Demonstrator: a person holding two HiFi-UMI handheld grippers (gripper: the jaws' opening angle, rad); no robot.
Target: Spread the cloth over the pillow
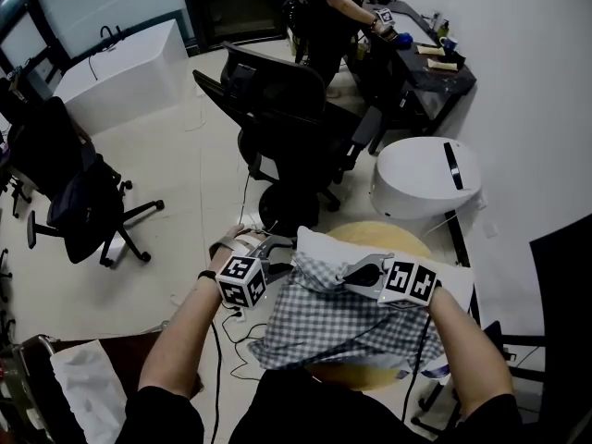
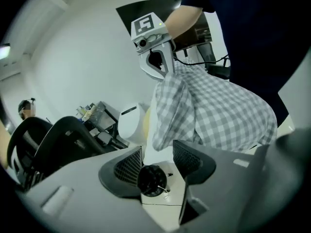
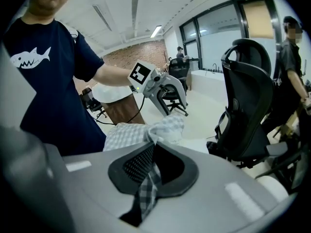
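**Cloth gripped, pillow still part bare**

The left gripper (image 1: 277,245) sits at the pillow's (image 1: 313,241) left edge, jaws apart and empty. The checked cloth (image 1: 324,320) lies bunched on the pillow, whose far edge is uncovered. The right gripper (image 1: 346,275) is clamped on a cloth fold. Most of the spreading looks undone.

Bright, even ceiling light – fisheye bending, dark vignetted corners, near gripper bodies blurred.

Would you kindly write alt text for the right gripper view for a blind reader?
The right hand-held gripper pinches a fold of the checked cloth. Beyond it the left hand-held gripper is raised, with a black office chair at right.
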